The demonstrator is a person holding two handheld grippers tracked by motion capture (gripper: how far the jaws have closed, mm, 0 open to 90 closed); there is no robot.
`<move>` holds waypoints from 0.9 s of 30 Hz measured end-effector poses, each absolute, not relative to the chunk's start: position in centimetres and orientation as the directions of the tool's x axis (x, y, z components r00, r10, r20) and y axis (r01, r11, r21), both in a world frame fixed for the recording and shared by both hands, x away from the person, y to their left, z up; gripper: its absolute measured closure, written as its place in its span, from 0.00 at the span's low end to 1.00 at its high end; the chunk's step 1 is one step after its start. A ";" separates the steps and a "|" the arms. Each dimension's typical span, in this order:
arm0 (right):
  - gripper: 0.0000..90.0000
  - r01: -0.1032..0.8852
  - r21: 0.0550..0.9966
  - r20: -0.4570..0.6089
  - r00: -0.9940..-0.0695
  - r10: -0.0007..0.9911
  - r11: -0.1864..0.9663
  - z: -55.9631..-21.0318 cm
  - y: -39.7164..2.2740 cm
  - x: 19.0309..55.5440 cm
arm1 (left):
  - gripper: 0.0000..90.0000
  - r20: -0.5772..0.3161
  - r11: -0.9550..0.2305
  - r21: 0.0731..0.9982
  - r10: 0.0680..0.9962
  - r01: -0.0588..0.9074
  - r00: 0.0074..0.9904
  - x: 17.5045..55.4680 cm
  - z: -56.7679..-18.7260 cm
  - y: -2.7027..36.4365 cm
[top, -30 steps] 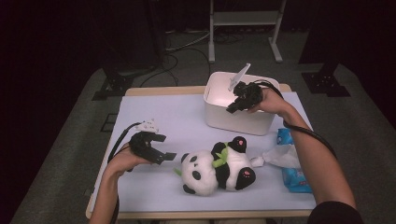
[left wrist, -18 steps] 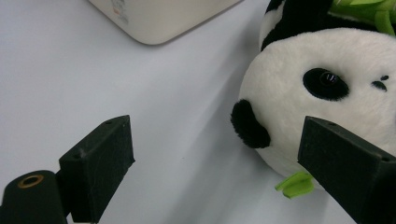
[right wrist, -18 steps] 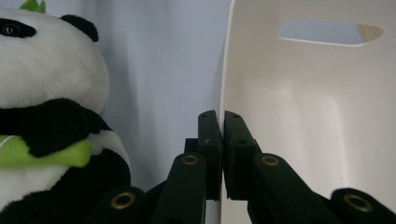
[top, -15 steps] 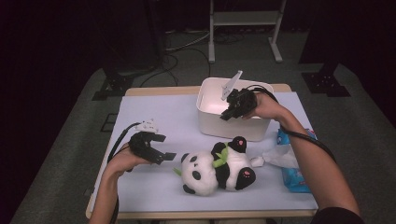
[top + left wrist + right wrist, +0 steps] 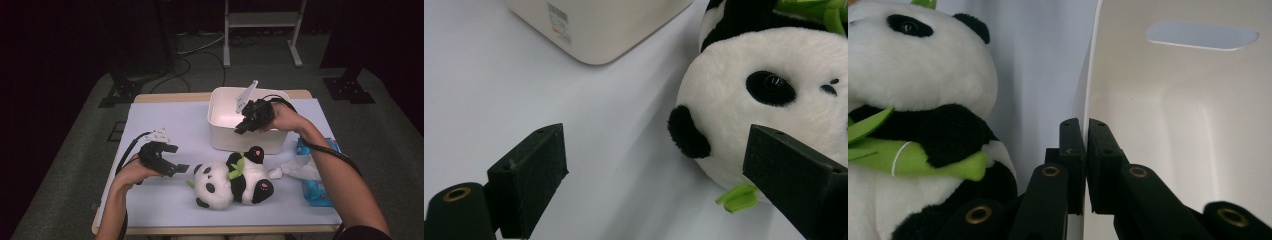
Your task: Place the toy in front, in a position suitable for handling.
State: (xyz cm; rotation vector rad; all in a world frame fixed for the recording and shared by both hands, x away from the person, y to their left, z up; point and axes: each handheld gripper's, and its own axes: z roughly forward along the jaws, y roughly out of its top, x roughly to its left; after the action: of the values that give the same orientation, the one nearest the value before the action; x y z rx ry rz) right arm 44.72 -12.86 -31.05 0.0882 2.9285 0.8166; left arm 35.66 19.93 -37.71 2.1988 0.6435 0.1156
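one white bin, one panda; right tool pinches bin wall at 12 o'clock, left tool wide, empty; left gripper view adds bin label.

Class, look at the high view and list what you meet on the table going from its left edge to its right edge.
Left tongs → panda plush toy → crumpled white tissue → blue packet. The white bin and the right tongs pinching its wall sit farther back, over the panda's span, so I leave them out.

panda cropped at frame edge, bin cut off
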 end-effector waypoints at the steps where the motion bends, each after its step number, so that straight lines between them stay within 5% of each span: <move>1: 0.95 0.023 0.516 -0.082 -0.994 0.076 0.856 -31.0 -12.9 44.6 | 0.11 -0.130 -0.532 0.742 0.483 0.408 0.866 35.7 -37.7 19.9; 10: 0.95 0.028 0.524 -0.061 -0.996 0.071 0.851 -31.1 -13.2 44.2 | 0.11 -0.129 -0.532 0.740 0.487 0.411 0.864 35.6 -37.8 20.0; 20: 0.71 0.111 0.560 -0.026 -0.988 0.152 0.821 -30.1 -14.6 43.8 | 0.11 -0.139 -0.514 0.749 0.496 0.419 0.857 35.6 -38.0 20.3; 27: 0.68 0.161 0.588 -0.017 -0.977 0.212 0.793 -29.3 -16.5 42.5 | 0.11 -0.135 -0.501 0.757 0.509 0.420 0.850 35.6 -37.9 20.6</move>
State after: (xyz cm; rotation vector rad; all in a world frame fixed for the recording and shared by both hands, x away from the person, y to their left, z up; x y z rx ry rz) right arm 42.54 -16.46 -29.33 0.3020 2.8962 0.9384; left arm 35.57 20.60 -37.86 2.1661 0.6731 0.1328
